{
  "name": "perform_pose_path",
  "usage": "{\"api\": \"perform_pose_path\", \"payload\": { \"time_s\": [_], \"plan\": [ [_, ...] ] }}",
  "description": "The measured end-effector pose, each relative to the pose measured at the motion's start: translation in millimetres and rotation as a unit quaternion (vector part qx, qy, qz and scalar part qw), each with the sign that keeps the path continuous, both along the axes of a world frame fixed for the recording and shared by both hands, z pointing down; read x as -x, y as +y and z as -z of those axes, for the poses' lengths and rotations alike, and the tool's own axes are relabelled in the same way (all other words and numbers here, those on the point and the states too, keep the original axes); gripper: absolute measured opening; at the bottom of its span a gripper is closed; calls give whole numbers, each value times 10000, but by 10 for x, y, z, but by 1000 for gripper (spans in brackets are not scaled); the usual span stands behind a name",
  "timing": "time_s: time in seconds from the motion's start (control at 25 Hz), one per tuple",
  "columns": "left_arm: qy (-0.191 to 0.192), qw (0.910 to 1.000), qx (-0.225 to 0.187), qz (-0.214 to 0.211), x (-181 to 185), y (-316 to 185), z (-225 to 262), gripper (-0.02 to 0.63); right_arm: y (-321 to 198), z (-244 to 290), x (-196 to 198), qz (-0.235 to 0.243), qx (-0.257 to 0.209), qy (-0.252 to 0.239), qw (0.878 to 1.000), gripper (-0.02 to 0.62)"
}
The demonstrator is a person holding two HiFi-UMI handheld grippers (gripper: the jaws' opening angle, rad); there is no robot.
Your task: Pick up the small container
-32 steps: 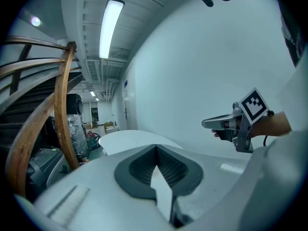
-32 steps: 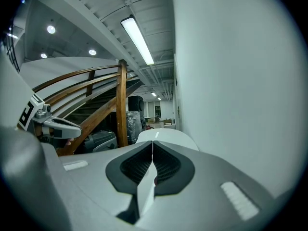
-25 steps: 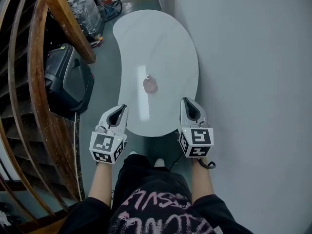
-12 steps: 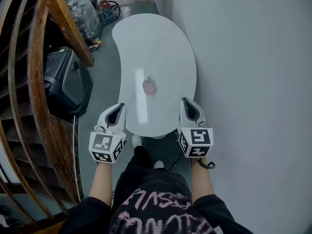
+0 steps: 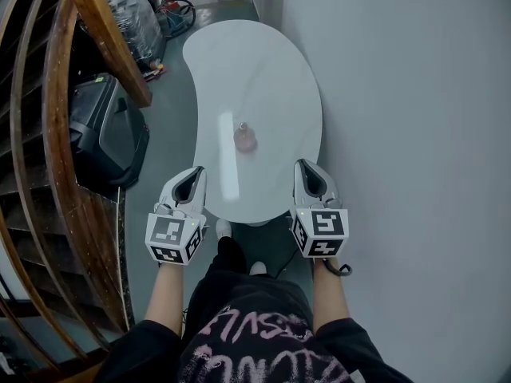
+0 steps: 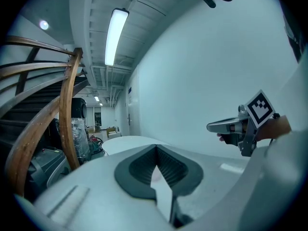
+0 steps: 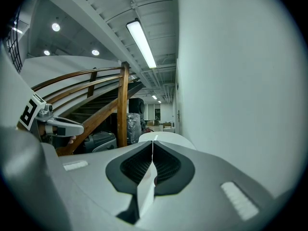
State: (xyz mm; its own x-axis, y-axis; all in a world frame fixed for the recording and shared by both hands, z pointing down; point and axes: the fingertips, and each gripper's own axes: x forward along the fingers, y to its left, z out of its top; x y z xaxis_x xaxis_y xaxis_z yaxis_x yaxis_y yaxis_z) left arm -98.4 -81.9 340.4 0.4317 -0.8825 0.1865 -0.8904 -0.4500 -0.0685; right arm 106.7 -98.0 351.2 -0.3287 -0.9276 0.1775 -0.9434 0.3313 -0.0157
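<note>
My head camera looks steeply down onto the near edge of the table [image 5: 263, 78]. The camera on my left gripper [image 5: 194, 175] rides close behind its jaws, facing level toward the table's far edge; the one on my right gripper [image 5: 308, 168] does likewise. All three share the table, the wooden stair rail [image 5: 104, 34] and the wall [image 5: 415, 134]; each gripper camera catches the other gripper.

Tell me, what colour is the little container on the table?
Pinkish; the small container shows best in the head view.

White table [image 5: 263, 70] (kidney-shaped), wooden railing [image 5: 56, 134]
</note>
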Motion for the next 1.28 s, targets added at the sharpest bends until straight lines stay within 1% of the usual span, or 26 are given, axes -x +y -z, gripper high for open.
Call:
{"api": "perform_pose_path", "payload": {
  "time_s": [0.28,0.64,0.96,1.28],
  "plan": [
    [111,9998,-163,-6,35,-117,102,2,-62,63,18,-68,-51,33,10000,12],
    [190,9997,-128,-34,59,-238,53,2,-137,2,73,-91,31,48,9999,12],
    [284,9996,-38,4,105,-323,-15,2,-212,-48,181,-5,116,71,9999,12],
    [180,9998,-44,4,91,-421,-91,2,-303,-194,203,24,225,55,9997,12]
  ]
}}
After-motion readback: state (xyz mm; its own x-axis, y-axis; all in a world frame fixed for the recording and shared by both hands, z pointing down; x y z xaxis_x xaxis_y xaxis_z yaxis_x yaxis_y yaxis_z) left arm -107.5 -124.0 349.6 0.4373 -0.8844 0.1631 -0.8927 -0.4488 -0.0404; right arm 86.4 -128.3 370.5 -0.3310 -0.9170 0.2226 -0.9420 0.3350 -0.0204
